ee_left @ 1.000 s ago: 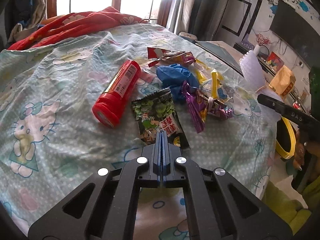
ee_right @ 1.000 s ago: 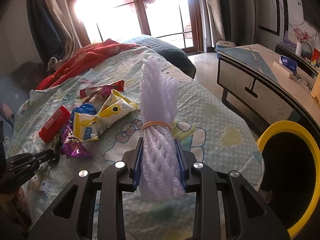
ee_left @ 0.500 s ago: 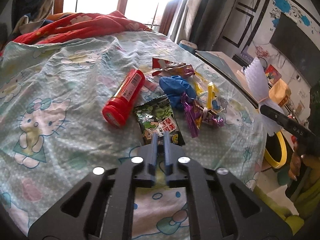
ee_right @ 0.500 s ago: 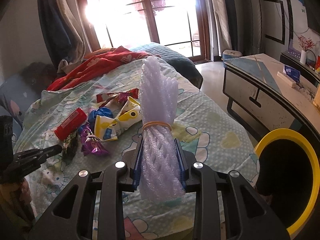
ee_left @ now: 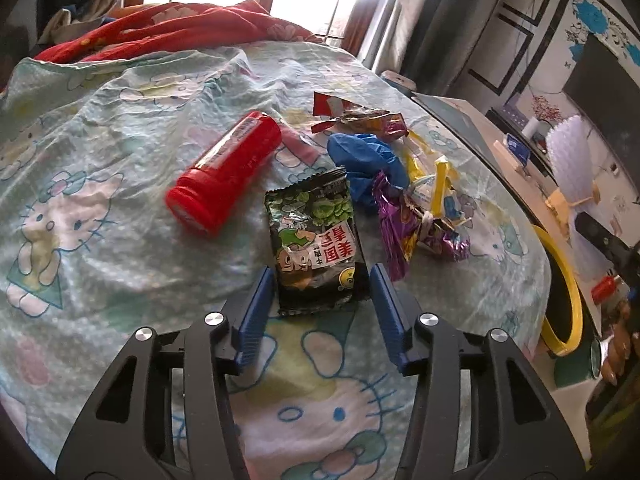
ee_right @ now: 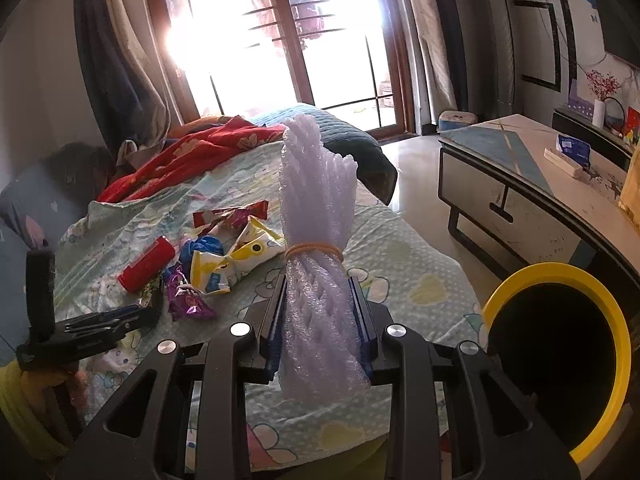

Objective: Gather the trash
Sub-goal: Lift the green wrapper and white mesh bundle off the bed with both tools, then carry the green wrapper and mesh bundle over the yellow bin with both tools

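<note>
Left wrist view: left gripper (ee_left: 322, 286) sits low over the bedsheet (ee_left: 100, 272), jaws opening, now straddling the near end of the green snack packet (ee_left: 316, 240). Packet lies flat on the sheet between the fingers; pads not pressing it, so nothing held yet. Reads as a pre-grasp: jaws set wider than the packet so they can close across its short side. Taking the packet as landmark: red tube (ee_left: 224, 172) just left of it, lying on its side; blue crumpled glove (ee_left: 366, 162) just beyond to the right; purple foil wrapper (ee_left: 404, 224) right, near; yellow wrapper (ee_left: 438, 184) past the purple one; red-gold wrapper (ee_left: 356, 116) furthest back. Yellow-rimmed bin (ee_left: 560, 292) well right, off the bed edge.

Right wrist view: right gripper (ee_right: 322, 320) clamped narrow on the foam net bundle (ee_right: 316, 216), gripped below its rubber band, bundle standing upright out of the jaws. From the packet (ee_right: 151, 294), this sits well right. Bin (ee_right: 560, 344) is lower right of the bundle, mouth open; likely held ready for the drop there. Left gripper (ee_right: 120, 318) visible at left, at the packet.
</note>
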`<state>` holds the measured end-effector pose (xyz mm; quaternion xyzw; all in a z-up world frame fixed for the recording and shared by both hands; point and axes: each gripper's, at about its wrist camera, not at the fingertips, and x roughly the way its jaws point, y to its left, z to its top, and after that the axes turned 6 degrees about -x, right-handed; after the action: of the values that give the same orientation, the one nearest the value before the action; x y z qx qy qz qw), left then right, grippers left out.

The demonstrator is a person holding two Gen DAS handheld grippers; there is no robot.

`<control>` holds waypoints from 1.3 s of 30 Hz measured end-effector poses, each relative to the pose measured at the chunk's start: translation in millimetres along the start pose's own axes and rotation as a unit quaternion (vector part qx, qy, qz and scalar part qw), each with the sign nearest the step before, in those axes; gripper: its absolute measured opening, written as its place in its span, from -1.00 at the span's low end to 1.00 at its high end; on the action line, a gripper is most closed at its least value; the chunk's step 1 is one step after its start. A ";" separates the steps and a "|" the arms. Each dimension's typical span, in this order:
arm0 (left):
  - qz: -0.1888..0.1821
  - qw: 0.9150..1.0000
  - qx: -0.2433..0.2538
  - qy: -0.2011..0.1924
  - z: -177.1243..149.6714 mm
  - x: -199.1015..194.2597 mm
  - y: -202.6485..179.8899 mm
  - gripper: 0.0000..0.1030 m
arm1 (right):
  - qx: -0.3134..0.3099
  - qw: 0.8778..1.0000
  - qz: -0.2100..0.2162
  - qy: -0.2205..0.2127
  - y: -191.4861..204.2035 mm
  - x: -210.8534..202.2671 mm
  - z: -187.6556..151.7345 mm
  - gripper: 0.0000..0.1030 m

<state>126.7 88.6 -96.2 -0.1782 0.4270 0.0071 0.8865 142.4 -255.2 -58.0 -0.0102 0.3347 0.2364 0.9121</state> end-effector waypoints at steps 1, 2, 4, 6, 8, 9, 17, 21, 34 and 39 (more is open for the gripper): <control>0.005 1.000 -0.002 -0.001 0.8 1.1 -0.9 -0.30 | 0.002 1.000 0.000 0.000 -1.2 -0.1 -0.3 -0.46; 0.013 1.000 -0.001 -0.001 1.4 2.9 -2.7 -0.41 | 0.005 1.000 0.001 0.000 -2.6 -0.1 -0.7 -0.46; 0.025 1.000 0.008 -0.001 1.6 4.9 -6.9 -0.47 | 0.009 1.000 0.001 -0.001 -4.9 0.1 -1.3 -0.46; 0.033 0.999 0.025 -0.001 0.4 4.6 -12.9 -0.79 | 0.013 1.000 0.002 -0.001 -7.5 -0.4 -1.6 -0.46; 0.028 0.999 0.028 -0.002 0.6 1.7 -13.8 -0.85 | 0.016 1.000 0.002 -0.003 -9.2 -1.3 -1.8 -0.46; 0.025 0.999 0.026 -0.002 0.6 0.1 -13.1 -0.93 | 0.018 1.000 0.002 -0.004 -10.0 -1.8 -1.7 -0.46; -0.017 0.997 0.049 -0.055 5.5 -45.5 -36.7 -0.99 | 0.026 1.000 0.000 -0.015 -19.9 -8.8 -0.2 -0.46; -0.045 0.994 0.065 -0.071 11.6 -58.3 -61.5 -0.99 | 0.033 0.999 -0.005 -0.021 -29.0 -14.0 0.0 -0.46; -0.111 0.981 0.144 -0.060 13.7 -38.4 -164.4 -0.99 | 0.073 0.996 -0.040 -0.034 -79.3 -32.1 -3.9 -0.46; -0.134 0.975 0.171 -0.048 6.8 -26.1 -201.8 -0.99 | 0.095 0.993 -0.059 -0.038 -105.1 -40.4 -10.1 -0.46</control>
<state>148.4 -94.5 -9.9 -0.0785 0.3515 -0.1762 0.9161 155.5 -367.5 -55.7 0.0660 0.3192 0.1498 0.9335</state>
